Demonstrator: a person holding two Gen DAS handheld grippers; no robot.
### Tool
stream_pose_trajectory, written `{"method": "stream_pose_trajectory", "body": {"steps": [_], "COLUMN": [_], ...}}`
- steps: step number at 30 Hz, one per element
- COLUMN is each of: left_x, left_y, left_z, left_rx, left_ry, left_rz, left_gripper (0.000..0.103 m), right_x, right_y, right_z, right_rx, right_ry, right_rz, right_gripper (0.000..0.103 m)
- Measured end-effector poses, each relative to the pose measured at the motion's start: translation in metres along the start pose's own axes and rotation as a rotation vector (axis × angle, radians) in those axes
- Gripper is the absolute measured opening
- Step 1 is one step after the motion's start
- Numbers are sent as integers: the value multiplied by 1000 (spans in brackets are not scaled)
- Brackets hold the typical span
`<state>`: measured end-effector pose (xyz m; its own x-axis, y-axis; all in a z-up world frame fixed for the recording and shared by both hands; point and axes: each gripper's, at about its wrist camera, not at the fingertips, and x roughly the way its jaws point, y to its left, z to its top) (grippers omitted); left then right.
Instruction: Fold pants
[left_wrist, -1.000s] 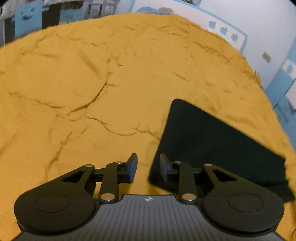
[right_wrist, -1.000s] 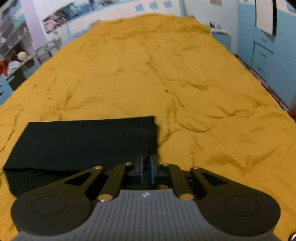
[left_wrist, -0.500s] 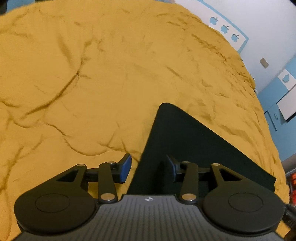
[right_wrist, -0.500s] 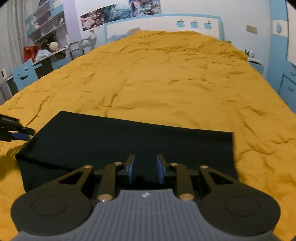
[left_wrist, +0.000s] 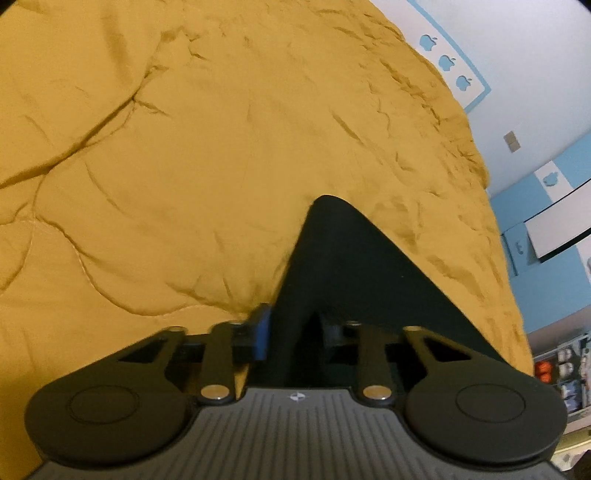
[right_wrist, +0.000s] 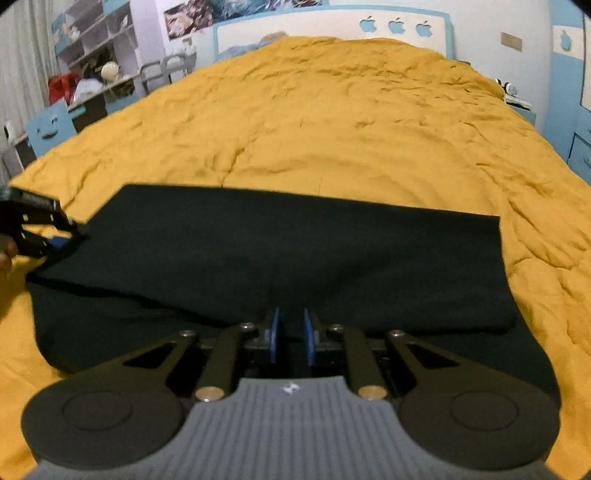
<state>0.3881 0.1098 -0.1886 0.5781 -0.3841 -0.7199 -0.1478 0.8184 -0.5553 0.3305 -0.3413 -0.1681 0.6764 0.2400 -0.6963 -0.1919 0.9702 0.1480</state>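
**A:** ok so where are the claws at? Left claw (left_wrist: 291, 332) looks parted wide to me, with the pants (left_wrist: 354, 280) edge running right up between the fingers. One blue pad (left_wrist: 260, 332) sits on the bedspread side, the other finger is over the dark cloth. Not pinched on anything yet afaict.

**B:** yep. Right claw (right_wrist: 291, 339) is only narrowly apart, nothing between the pads, sitting right at the near edge of the pants (right_wrist: 295, 258), about mid-length. The fabric spreads away from it to both sides, so the long axis runs crossways in front of it.

**A:** so the left one is at the short end, the right one's on the long side. From the right claw you can spot the left claw (right_wrist: 55, 236) way off at the far-left corner.

**B:** and there's already a layer doubled over, the top flap's edge sags diagonally toward the right claw. My guess is the next fold goes end over end, and left is the one placed for it.

**A:** anything in the way?

**B:** nah, just rumpled yellow bedspread (right_wrist: 332, 122) beyond. Shelves (right_wrist: 92, 48) and headboard (right_wrist: 332, 26) are well apart from all of it.
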Motion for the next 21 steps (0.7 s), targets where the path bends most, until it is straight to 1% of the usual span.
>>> {"method": "stream_pose_trajectory", "body": {"steps": [1, 2, 5, 7, 11, 14, 17, 19, 21], "left_x": [-3, -6, -18, -29, -52, -63, -65, -63, -55], "left_y": [-3, -7, -26, -43, -97, -147, -191, -217, -240], "left_z": [0, 1, 2, 2, -3, -14, -33, -48, -63], "left_rx": [8, 20, 56, 75, 150, 195, 237, 258, 293], "left_ry": [-6, -11, -51, -82, -127, -139, -137, -115, -91], "left_rz": [-1, 1, 7, -1, 25, 61, 52, 28, 21], "left_gripper": [15, 12, 10, 10, 9, 8, 8, 8, 8], "right_x": [-5, -8, -17, -25, -46, -59, -72, -79, -84], "right_y": [-2, -4, -8, -11, -21, -29, -35, -38, -42], "right_z": [0, 0, 0, 0, 4, 6, 7, 6, 4], "right_rx": [6, 13, 36, 52, 81, 114, 148, 150, 159], "right_ry": [1, 5, 1, -7, -38, -55, -79, -89, -94], "right_rz": [-4, -8, -9, -9, 1, 4, 22, 17, 9], "right_gripper": [10, 10, 10, 10, 11, 11, 11, 11, 11]}}
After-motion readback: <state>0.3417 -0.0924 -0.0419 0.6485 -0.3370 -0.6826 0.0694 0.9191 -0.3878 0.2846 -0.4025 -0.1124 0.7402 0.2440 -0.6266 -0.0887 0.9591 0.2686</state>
